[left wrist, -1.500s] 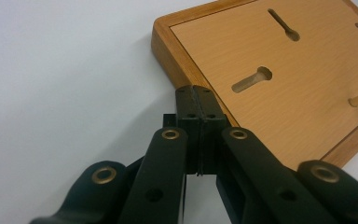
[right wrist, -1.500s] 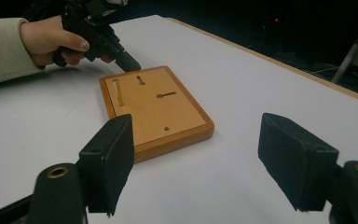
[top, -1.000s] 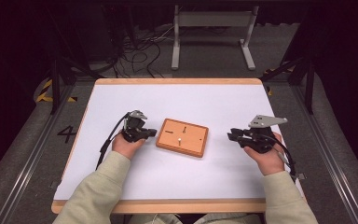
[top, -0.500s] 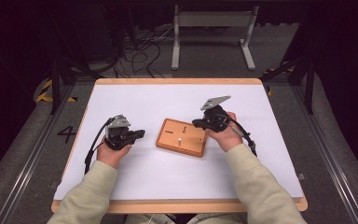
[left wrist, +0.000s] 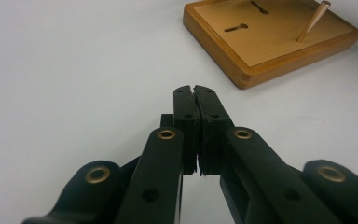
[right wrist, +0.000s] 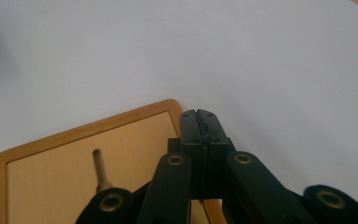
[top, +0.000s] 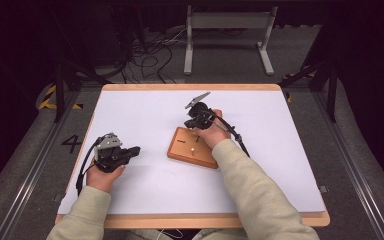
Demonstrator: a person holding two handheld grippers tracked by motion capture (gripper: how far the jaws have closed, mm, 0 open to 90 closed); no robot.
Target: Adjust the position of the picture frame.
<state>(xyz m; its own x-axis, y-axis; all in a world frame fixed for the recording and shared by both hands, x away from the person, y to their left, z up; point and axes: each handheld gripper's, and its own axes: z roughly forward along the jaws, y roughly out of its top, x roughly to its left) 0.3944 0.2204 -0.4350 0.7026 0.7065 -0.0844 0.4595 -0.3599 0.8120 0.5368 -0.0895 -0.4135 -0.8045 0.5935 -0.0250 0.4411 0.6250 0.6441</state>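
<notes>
A flat wooden board (top: pixel 185 145) with a raised rim lies mid-table, a thin wooden peg (top: pixel 193 149) standing in it. My right gripper (top: pixel 188 124) hovers at the board's far corner, jaws shut with nothing between them; in the right gripper view its tips (right wrist: pixel 198 113) sit just past the board (right wrist: pixel 65 158) corner, the peg (right wrist: pixel 100 170) to their left. My left gripper (top: pixel 136 149) rests at the table's left, shut and empty, pointing toward the board. In the left gripper view its tips (left wrist: pixel 195 88) are well short of the board (left wrist: pixel 270 51), which shows the slanted peg (left wrist: pixel 313 21) and two keyhole slots (left wrist: pixel 236 28).
A white sheet (top: pixel 280 150) covers the table, framed by a wooden edge (top: pixel 190 219). Beyond the far edge are cables (top: pixel 145 55) and a metal stand (top: pixel 227 30) on the floor. Dark rails (top: pixel 25 170) run along both sides.
The right hand swept from the table's right side leftward to the board's far corner. The left hand drew away from the board toward the left and near edge.
</notes>
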